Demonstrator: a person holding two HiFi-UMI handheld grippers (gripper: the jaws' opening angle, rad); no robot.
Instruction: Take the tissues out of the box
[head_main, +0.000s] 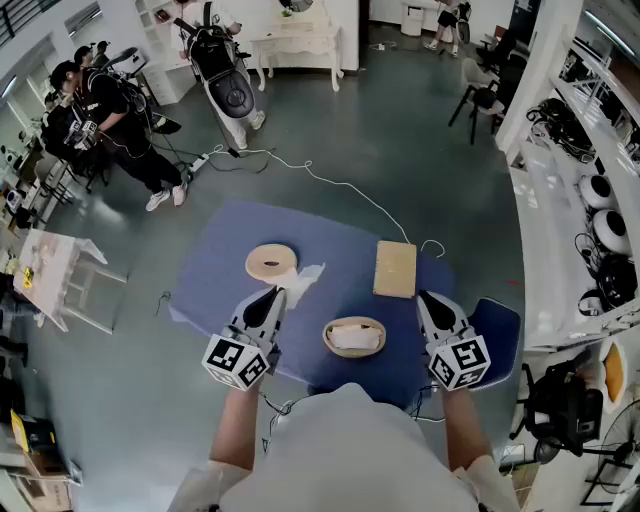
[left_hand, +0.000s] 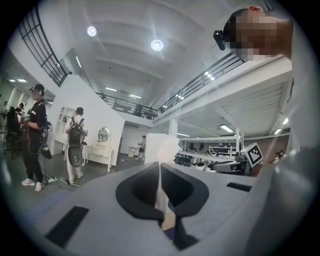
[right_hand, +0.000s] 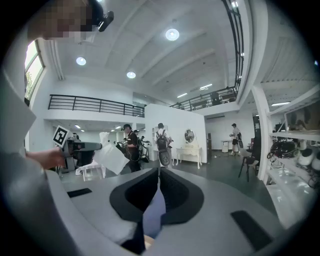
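Observation:
On the blue table (head_main: 215, 270) stands an oval wooden tissue box (head_main: 354, 337) with white tissues showing in its open top. A white tissue (head_main: 304, 277) hangs clear of the box, and my left gripper (head_main: 281, 294) is shut on it. In the left gripper view the tissue (left_hand: 161, 150) stands up between the closed jaws of the left gripper (left_hand: 160, 167). My right gripper (head_main: 424, 297) is to the right of the box and shut with nothing in it. The right gripper view shows the closed right gripper (right_hand: 159, 172) and the held tissue (right_hand: 112, 157) to the left.
A round wooden lid (head_main: 271, 262) lies at the table's back left and a rectangular wooden board (head_main: 395, 268) at its back right. A cable (head_main: 330, 185) runs across the floor behind. People (head_main: 115, 125) stand far left; shelves (head_main: 590, 210) line the right.

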